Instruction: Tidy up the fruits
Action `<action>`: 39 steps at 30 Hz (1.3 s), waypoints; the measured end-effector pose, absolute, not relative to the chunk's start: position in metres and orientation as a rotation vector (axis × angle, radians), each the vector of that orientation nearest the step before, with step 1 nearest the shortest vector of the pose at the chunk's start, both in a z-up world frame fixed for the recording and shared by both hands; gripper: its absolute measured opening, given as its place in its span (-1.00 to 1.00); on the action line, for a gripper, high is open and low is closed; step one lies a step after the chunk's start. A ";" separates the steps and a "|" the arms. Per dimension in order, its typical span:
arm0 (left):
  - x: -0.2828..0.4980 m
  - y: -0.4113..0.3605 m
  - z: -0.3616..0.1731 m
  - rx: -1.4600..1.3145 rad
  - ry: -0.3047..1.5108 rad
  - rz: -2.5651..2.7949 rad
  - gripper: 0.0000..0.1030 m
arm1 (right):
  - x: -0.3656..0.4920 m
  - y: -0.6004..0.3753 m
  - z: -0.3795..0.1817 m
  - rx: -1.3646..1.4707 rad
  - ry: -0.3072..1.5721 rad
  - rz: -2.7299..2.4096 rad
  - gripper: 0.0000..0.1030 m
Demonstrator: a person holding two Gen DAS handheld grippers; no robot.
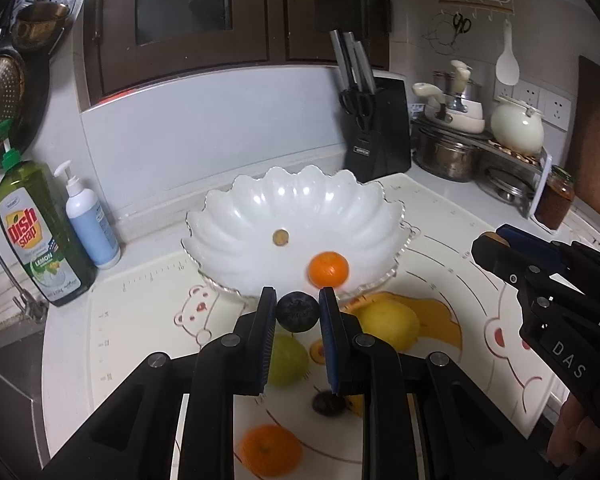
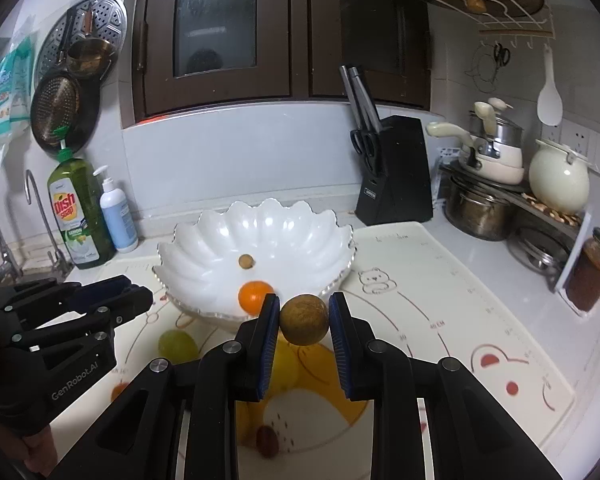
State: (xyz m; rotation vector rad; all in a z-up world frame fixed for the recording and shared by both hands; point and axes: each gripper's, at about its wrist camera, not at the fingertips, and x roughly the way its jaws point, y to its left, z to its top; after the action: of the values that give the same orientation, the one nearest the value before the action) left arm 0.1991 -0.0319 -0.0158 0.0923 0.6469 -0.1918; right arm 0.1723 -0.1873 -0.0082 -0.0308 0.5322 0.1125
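Left hand-held gripper grips dark round fruit; right hand-held gripper grips brown fruit. White bowl straight ahead, left nearer.

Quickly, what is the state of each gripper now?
Left gripper: closed on a dark blueberry.
Right gripper: closed on a small brown round fruit.

Two oranges, one lemon, one green fruit, two brown fruits and one bowl are counted.
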 end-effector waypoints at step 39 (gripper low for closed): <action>0.316 -0.022 -0.040 0.092 0.749 -0.161 -0.09 | 0.304 -0.180 -0.039 -0.041 0.686 0.126 -0.12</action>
State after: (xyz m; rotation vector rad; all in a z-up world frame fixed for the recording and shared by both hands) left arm 0.3157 -0.0221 -0.0404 0.0922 0.7493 -0.1607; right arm 0.3041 -0.1802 -0.0390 -0.0407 0.6861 0.1257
